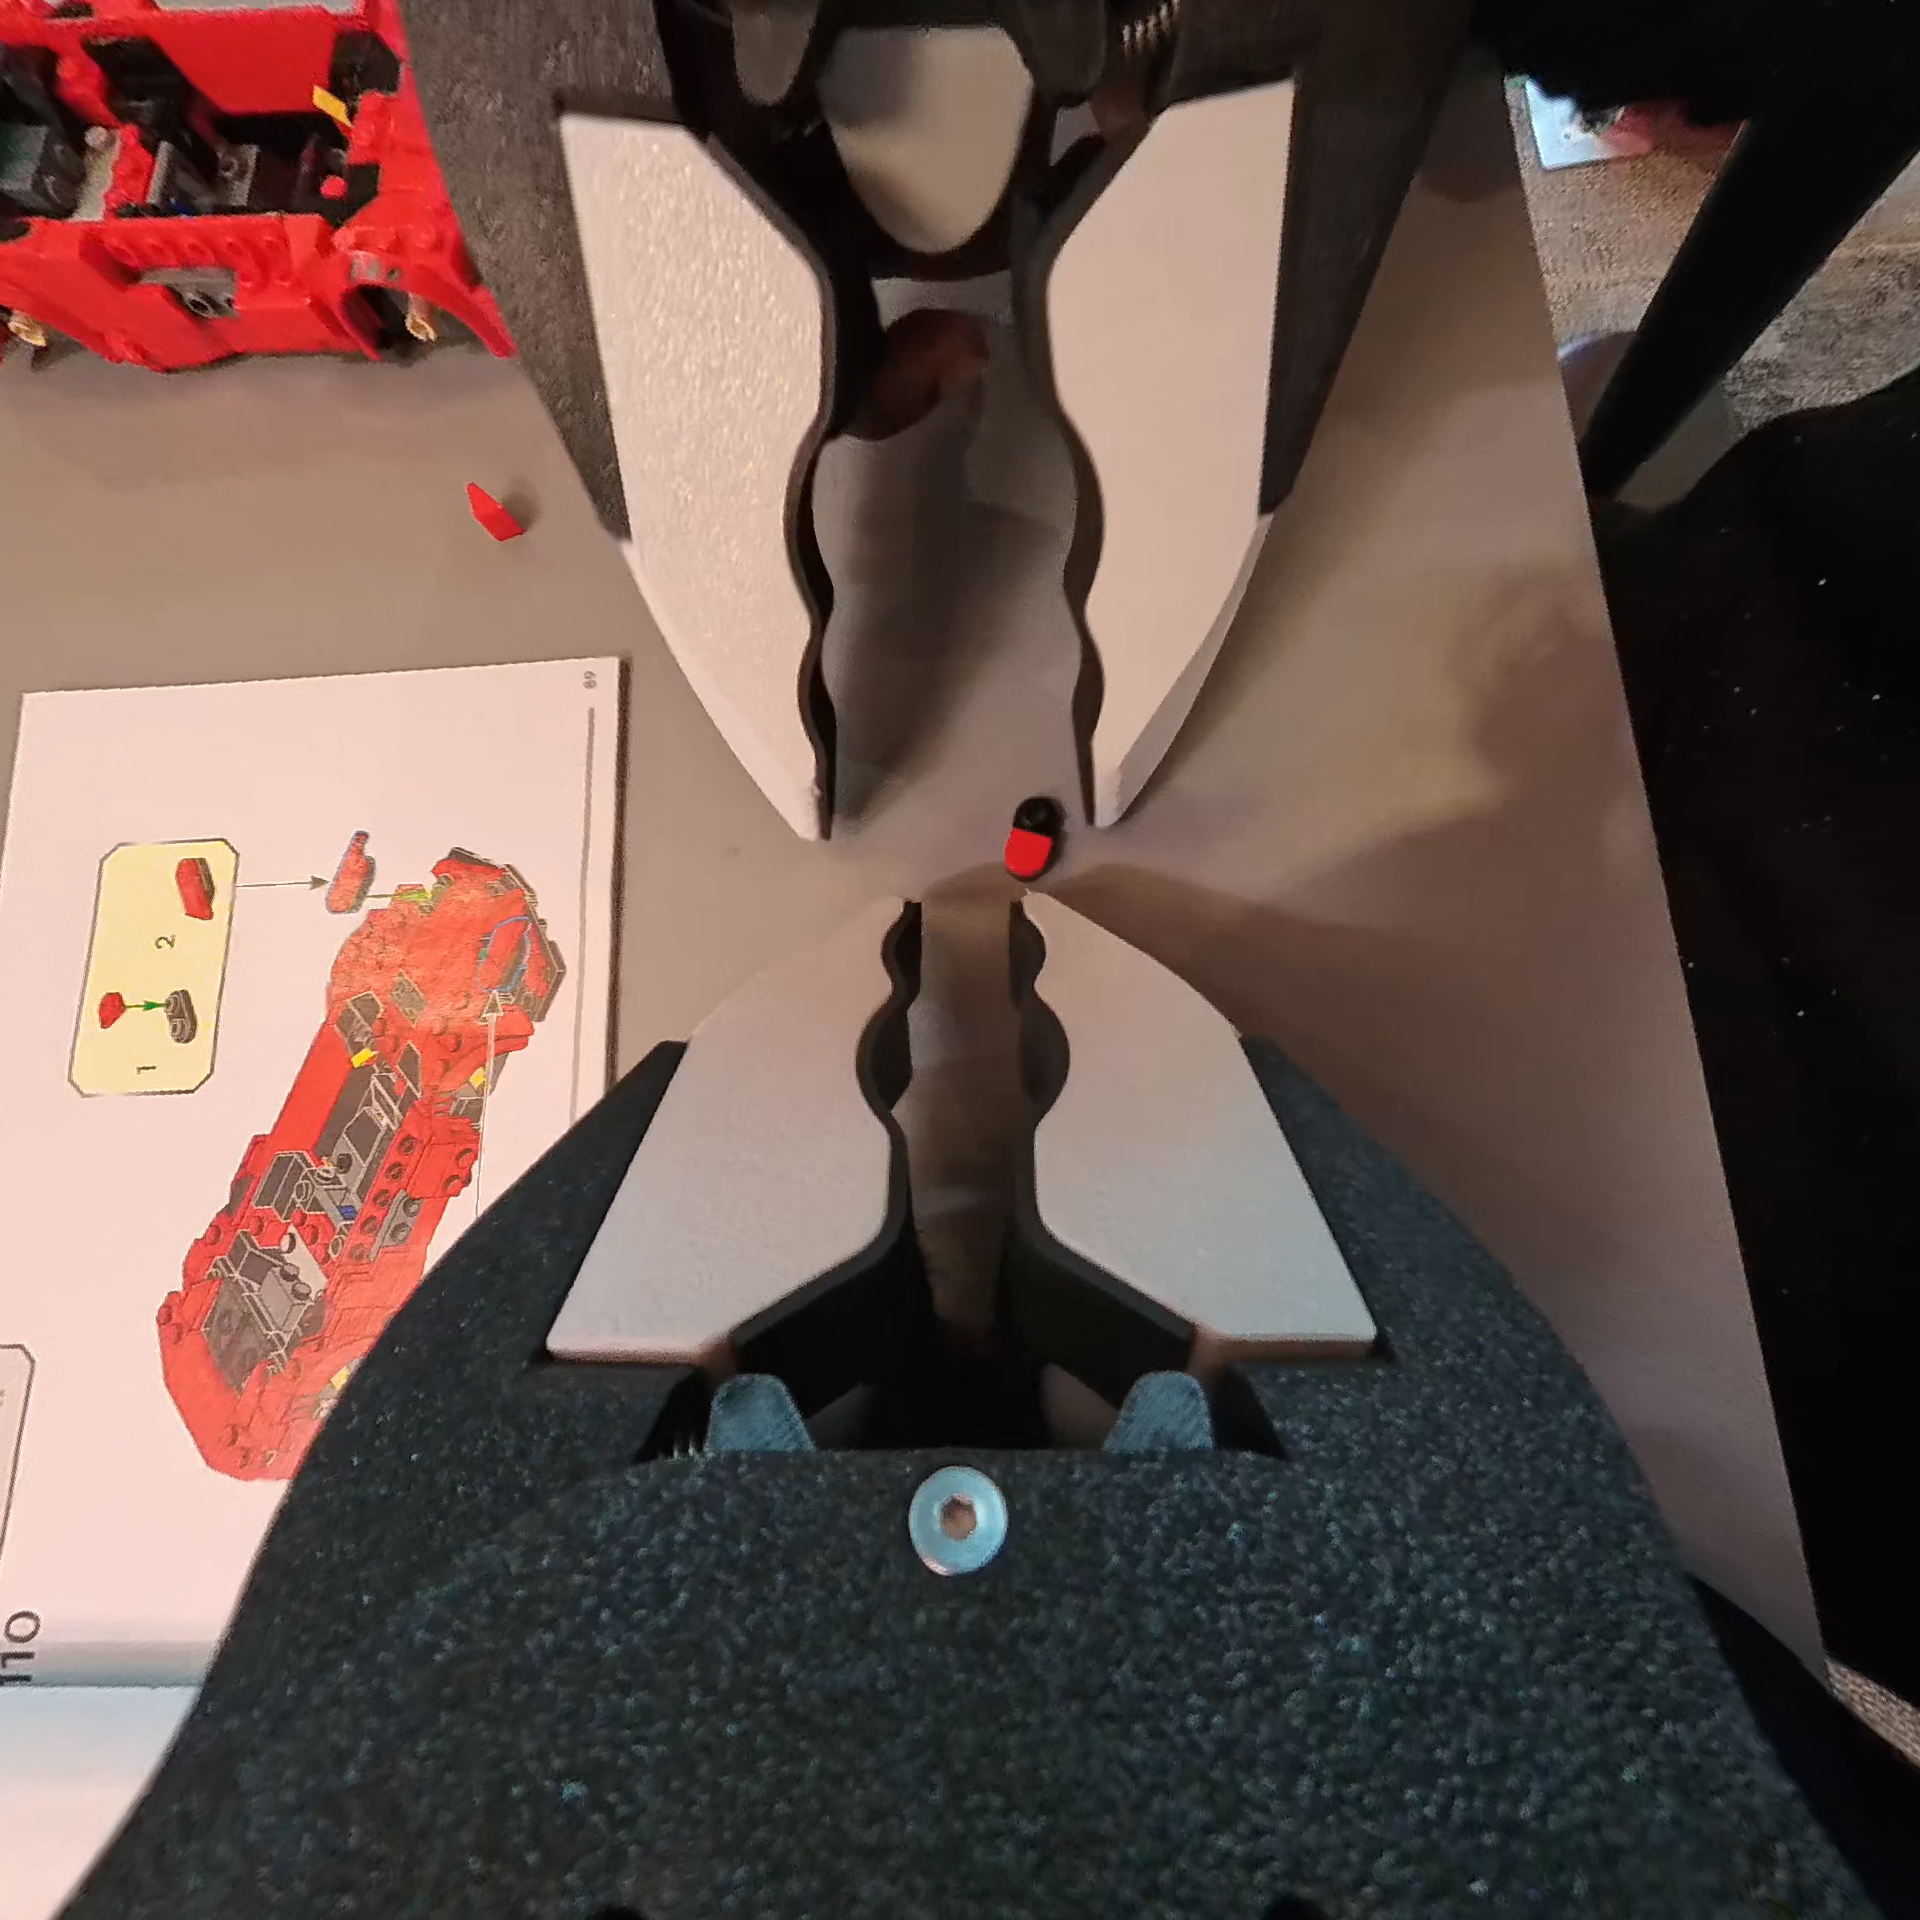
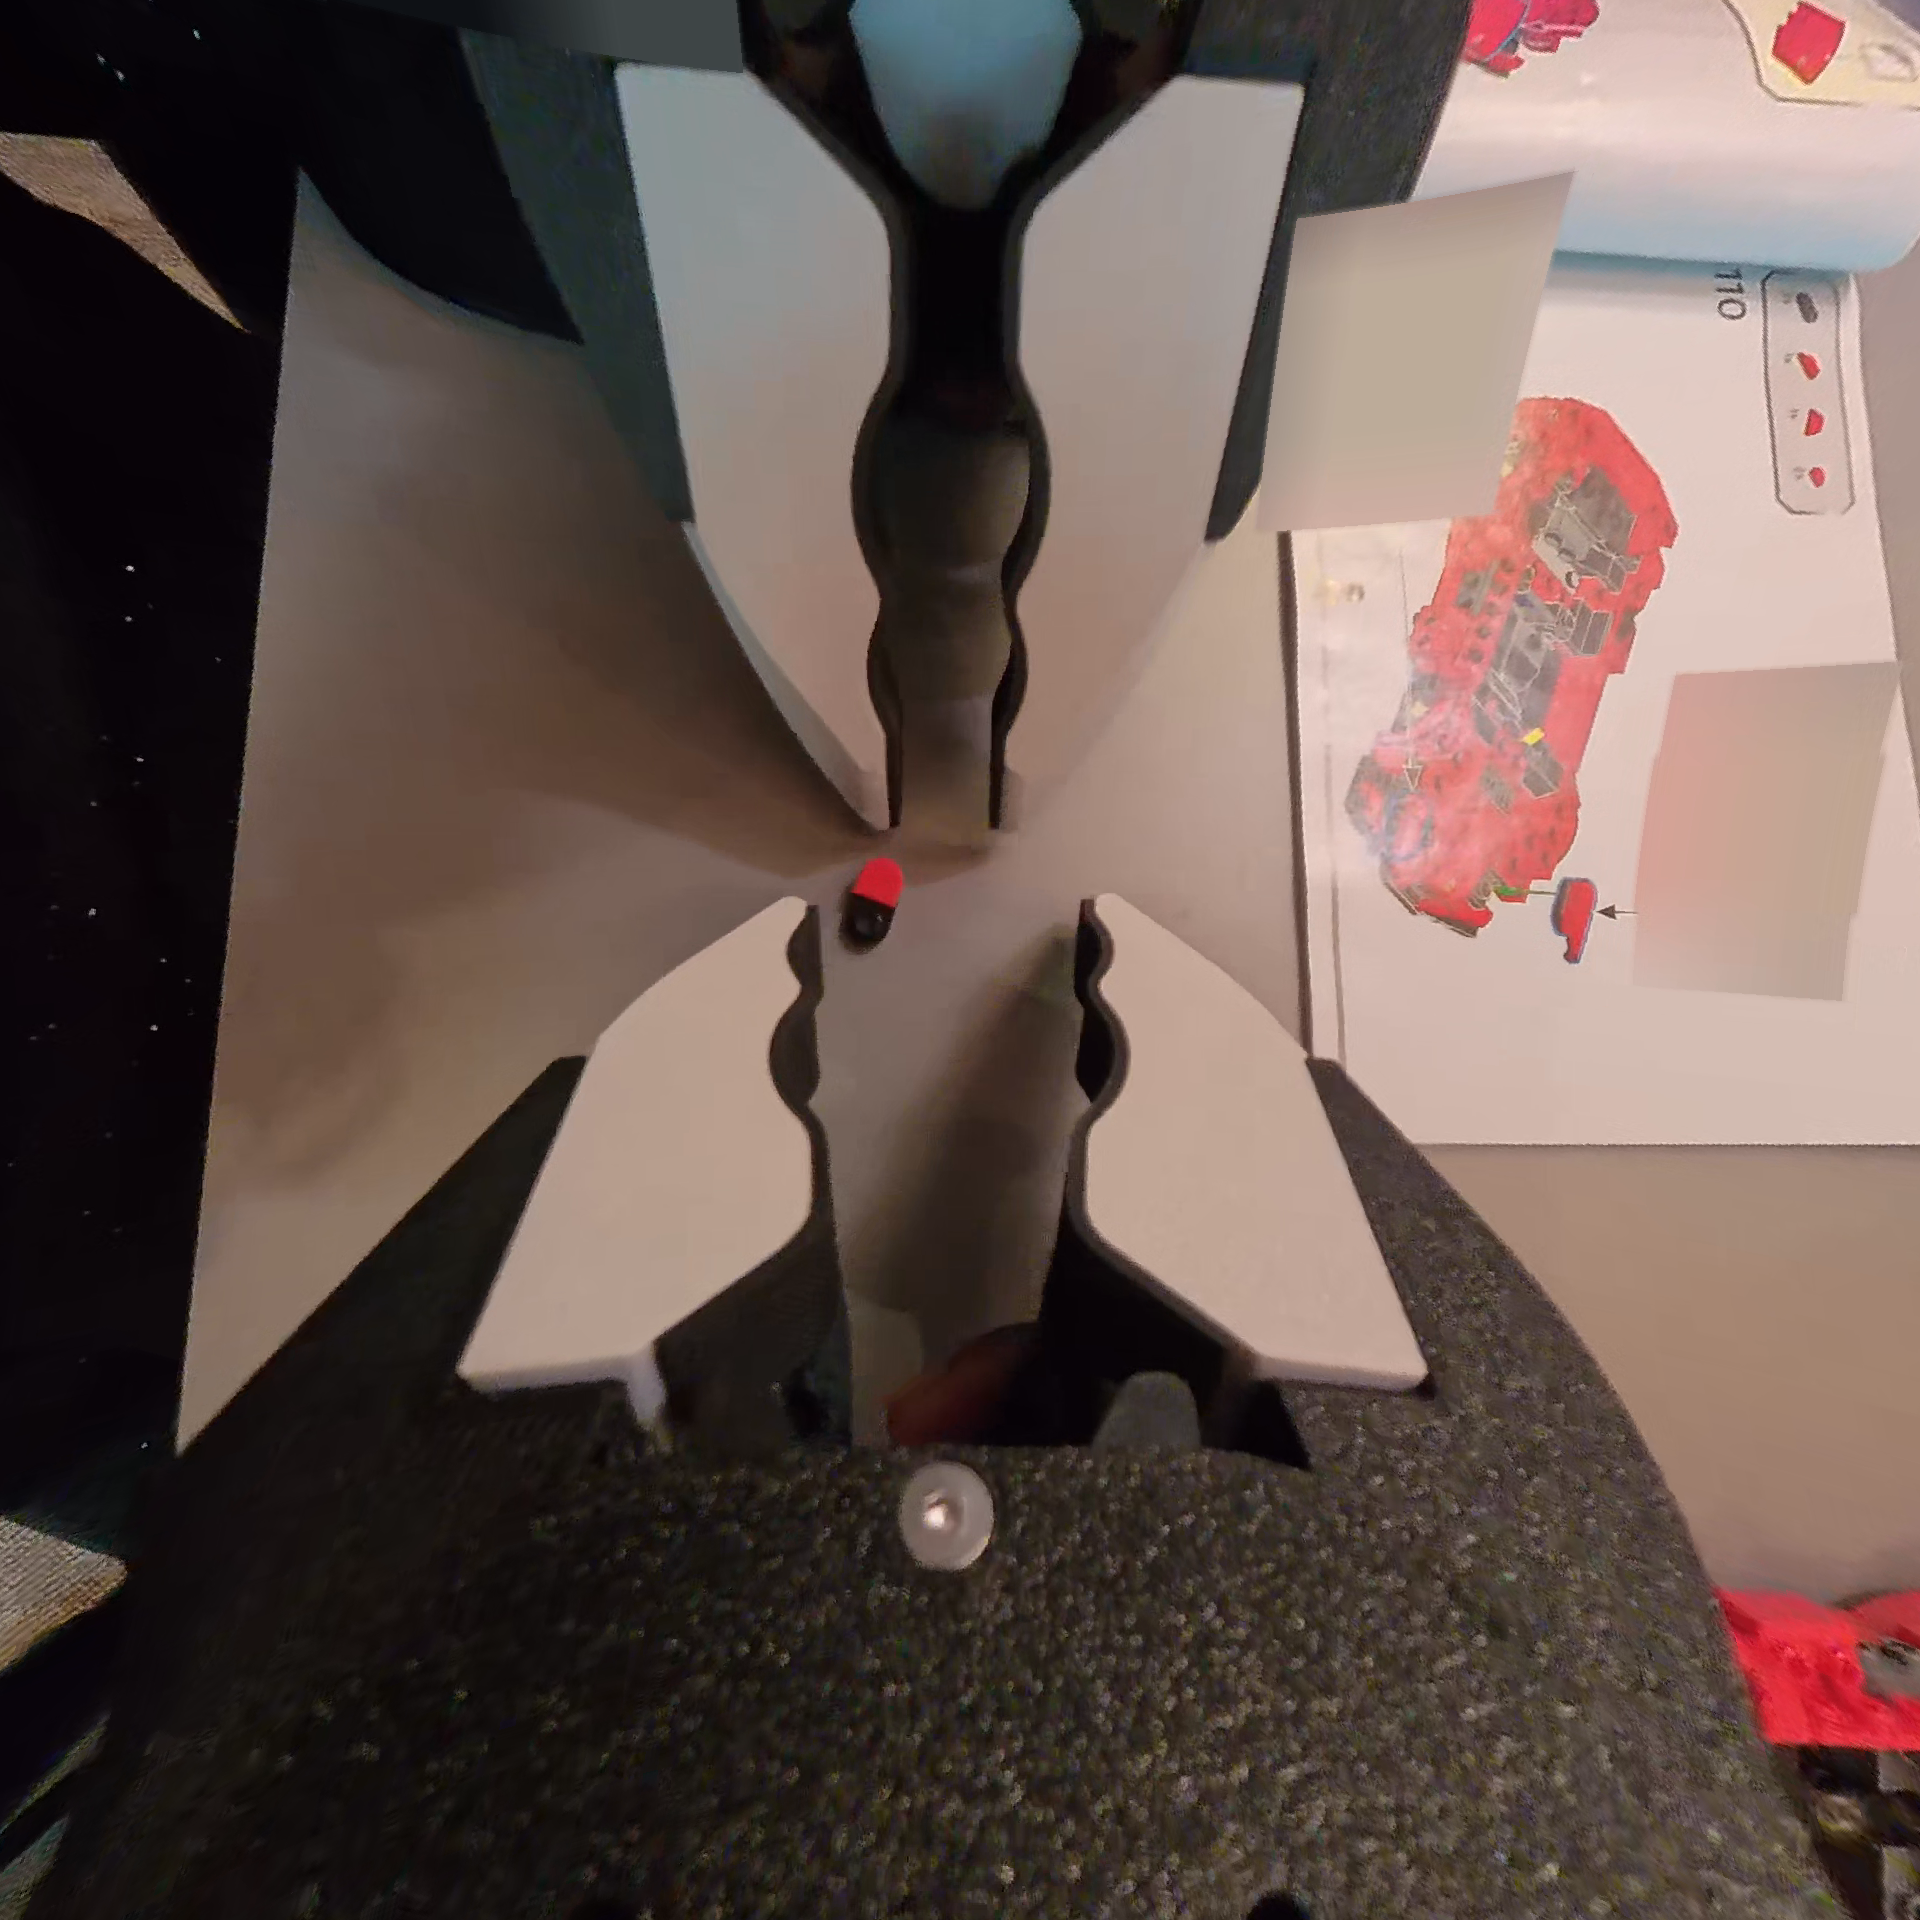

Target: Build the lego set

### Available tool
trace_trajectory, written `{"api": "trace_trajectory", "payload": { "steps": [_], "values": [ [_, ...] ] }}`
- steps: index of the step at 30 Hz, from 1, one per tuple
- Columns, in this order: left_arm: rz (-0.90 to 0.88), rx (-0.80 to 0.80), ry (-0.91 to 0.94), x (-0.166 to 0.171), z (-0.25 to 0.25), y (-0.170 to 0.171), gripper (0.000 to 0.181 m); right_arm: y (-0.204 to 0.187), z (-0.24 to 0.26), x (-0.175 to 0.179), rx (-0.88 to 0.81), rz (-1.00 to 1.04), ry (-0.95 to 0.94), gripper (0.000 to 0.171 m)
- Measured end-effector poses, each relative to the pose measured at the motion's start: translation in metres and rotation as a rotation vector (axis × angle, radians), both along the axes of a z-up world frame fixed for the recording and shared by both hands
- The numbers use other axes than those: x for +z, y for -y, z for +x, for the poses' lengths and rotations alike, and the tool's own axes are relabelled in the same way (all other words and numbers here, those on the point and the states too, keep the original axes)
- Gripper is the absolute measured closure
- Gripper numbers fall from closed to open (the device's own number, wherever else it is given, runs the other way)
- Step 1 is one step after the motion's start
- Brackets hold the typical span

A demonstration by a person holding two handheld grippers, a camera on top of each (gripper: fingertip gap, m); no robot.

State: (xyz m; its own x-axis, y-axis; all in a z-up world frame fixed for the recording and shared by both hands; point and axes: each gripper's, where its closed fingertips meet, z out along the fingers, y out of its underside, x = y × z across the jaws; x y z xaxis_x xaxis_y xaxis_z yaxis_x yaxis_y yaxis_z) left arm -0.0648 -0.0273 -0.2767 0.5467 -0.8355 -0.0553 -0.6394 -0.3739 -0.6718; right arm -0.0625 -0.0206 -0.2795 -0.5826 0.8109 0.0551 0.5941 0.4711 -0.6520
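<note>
Step in hand: judging by the open booklet (image 1: 312, 1039), the little red cap goes on the black base, then the pair goes on the car; here cap and base already sit together as one small piece (image 1: 1031, 840).
Where the piece is: on the grey counter (image 1: 260, 561), between the two tongs, which meet nose to nose over it. In the left wrist view it lies just past the tips at about 1 o'clock; in the right wrist view it sits by the tip at 11 o'clock.
Left tongs (image 1: 966, 906): released, a narrow gap between the tips, nothing held.
Right tongs (image 2: 948, 904): released, spread wider, nothing held; the piece lies just beside one finger (image 2: 727, 1039), outside the gap.
Spare part: a loose red wedge (image 1: 496, 512) lies at 10 o'clock in the left wrist view, near the car.
Car: the red car (image 1: 197, 177) stands at 11 o'clock in the left wrist view, well apart from the piece.
Doing it well: centre one pair over the piece before closing, grip across its short sides, and keep the other pair clear so the tips do not knock it away.
Risk: it is tiny and smooth, so I judge an off-centre pinch would flick it out.
</note>
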Motion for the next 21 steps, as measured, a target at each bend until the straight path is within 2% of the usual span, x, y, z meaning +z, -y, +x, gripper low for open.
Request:
{"api": "trace_trajectory", "payload": {
  "steps": [1, 4, 7, 9, 12, 15, 21],
  "values": [
    [0.005, 0.004, 0.012, 0.002, 0.000, 0.000, 0.166, -0.001, 0.002, 0.003, 0.002, 0.001, -0.007, 0.122],
    [0.031, 0.017, 0.039, 0.007, -0.001, -0.002, 0.168, -0.022, 0.017, 0.020, -0.090, 0.008, -0.031, 0.124],
    [0.079, 0.051, 0.072, 0.015, -0.004, -0.006, 0.169, -0.080, 0.046, 0.041, -0.393, 0.086, -0.060, 0.138],
    [0.099, 0.085, 0.108, 0.021, -0.007, -0.010, 0.169, -0.099, 0.069, 0.042, -0.552, 0.012, -0.031, 0.140],
    [0.114, 0.126, 0.152, 0.027, -0.011, -0.015, 0.169, -0.108, 0.089, 0.030, -0.696, -0.085, 0.006, 0.137],
    [0.134, 0.143, 0.165, 0.030, -0.013, -0.016, 0.169, -0.109, 0.110, 0.021, -0.753, -0.056, 0.049, 0.136],
    [0.166, 0.167, 0.175, 0.034, -0.015, -0.019, 0.169, -0.111, 0.164, 0.021, -0.975, -0.011, 0.128, 0.145]
  ]
}}
